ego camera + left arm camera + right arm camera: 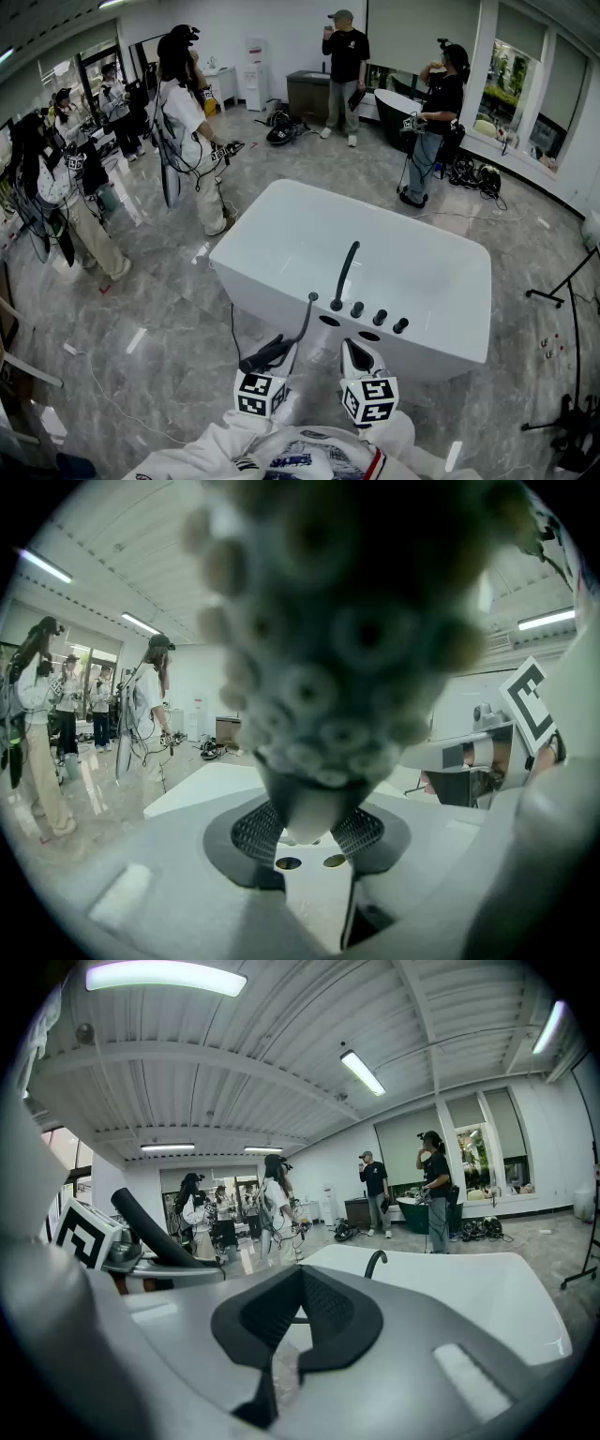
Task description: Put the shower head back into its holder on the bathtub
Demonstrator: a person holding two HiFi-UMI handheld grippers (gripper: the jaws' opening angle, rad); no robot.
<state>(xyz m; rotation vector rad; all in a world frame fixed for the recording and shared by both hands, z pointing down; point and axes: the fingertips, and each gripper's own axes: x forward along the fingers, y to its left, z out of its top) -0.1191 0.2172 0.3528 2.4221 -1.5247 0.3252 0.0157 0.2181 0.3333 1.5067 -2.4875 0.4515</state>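
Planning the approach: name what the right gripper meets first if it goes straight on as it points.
Probably the near rim of the white bathtub, beside the black faucet spout; nothing shows in between, though depth is unclear.

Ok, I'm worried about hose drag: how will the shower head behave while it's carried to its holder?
The shower head, clamped in the left hand-held gripper, looks rigid and probably light. Its black hose curves loosely, so it likely flexes yet tugs. The wide nozzle face above the narrow grip may pivot.
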